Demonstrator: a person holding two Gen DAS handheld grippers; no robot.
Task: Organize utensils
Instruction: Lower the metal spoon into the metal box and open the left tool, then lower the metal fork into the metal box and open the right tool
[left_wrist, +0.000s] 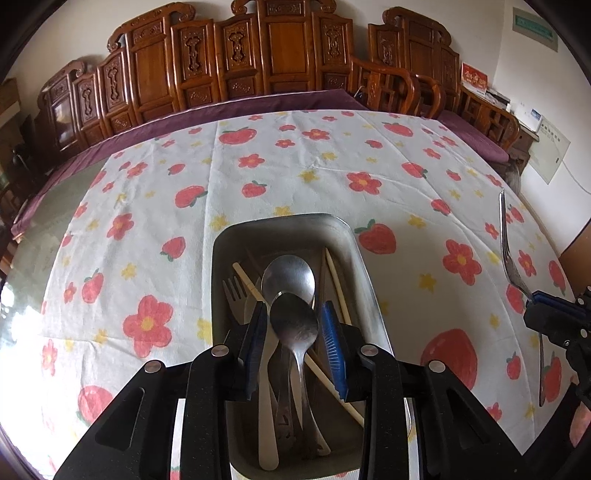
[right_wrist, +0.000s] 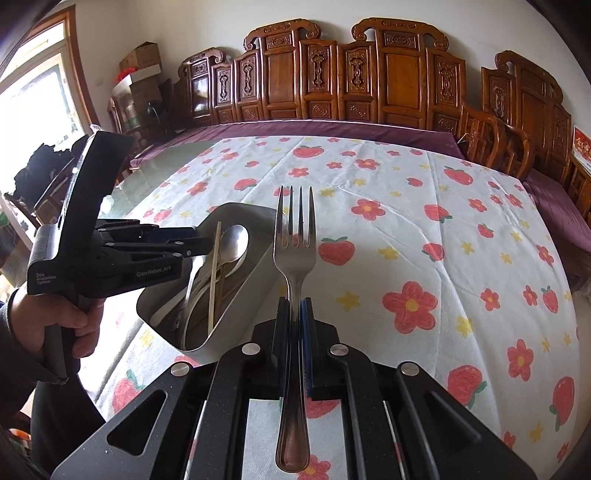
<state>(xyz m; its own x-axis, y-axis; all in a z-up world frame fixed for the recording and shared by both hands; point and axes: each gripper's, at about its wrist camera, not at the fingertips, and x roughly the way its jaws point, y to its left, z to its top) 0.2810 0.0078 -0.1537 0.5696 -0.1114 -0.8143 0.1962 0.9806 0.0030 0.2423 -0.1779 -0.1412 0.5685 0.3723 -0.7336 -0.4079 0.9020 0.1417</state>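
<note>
A metal tray (left_wrist: 369, 291) on the flowered tablecloth holds two metal spoons (left_wrist: 291, 277), a fork (left_wrist: 233, 295), chopsticks (left_wrist: 338, 280) and a pale utensil. My left gripper (left_wrist: 295, 325) is open above the tray, its blue pads either side of the nearer spoon (left_wrist: 295, 325) without touching it. My right gripper (right_wrist: 294, 306) is shut on a metal fork (right_wrist: 295, 240), held tines up above the cloth to the right of the tray (right_wrist: 236, 291). That fork also shows at the right edge of the left wrist view (left_wrist: 508, 251), and the left gripper shows in the right wrist view (right_wrist: 199, 247).
The table carries a white cloth with strawberries and flowers (left_wrist: 314, 166). A carved wooden bench with a purple cushion (left_wrist: 258, 107) runs behind the table. Wooden chairs (right_wrist: 491, 136) stand at the far right. A person's hand (right_wrist: 66, 317) holds the left gripper handle.
</note>
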